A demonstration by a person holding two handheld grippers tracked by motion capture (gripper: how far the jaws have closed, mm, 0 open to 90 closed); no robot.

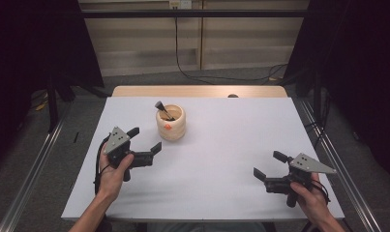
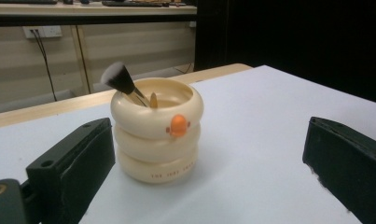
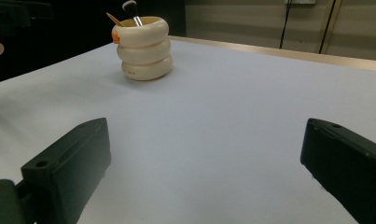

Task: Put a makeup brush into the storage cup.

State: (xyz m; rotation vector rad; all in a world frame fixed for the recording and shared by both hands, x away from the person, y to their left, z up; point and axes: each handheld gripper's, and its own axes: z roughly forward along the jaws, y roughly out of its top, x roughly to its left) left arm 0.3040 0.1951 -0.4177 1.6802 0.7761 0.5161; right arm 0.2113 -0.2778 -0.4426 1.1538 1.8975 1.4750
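two grippers rest low over a white table top (image 1: 231, 159), a matte sheet laid on a wooden desk whose pale edge shows along the far side at twelve o'clock in the high view. grey floor surrounds the table, metal rails run along both sides, black curtains close off the left and right, and a beige panelled wall with a dangling black cable stands behind.

the cream holder (image 1: 170, 123), built like three stacked rings with a small orange beak on its front, stands upright on the table at about eleven o'clock from the table's centre. its long axis is vertical, its open mouth facing up. a makeup brush (image 1: 162, 109) leans inside it, handle down and bristle head up, tilted toward ten o'clock in the high view; in the left gripper view the brush (image 2: 119, 79) shows a pale-tipped dark head slanting up and left over the rim, with a thin orange-tan stick (image 2: 153, 100) beside it in the holder (image 2: 156, 135).

the left gripper (image 1: 145, 142), held in the left hand (image 1: 114, 166), sits just beside the holder at its seven o'clock, jaws spread wide and gripping nothing, apart from the holder and aimed at it.

the right gripper (image 1: 270, 165), held in the right hand (image 1: 312, 193), lies well apart at about four o'clock from the table's centre, jaws likewise wide apart and empty, pointing toward ten o'clock. in the right gripper view the holder (image 3: 142, 48) stands far off at upper left.
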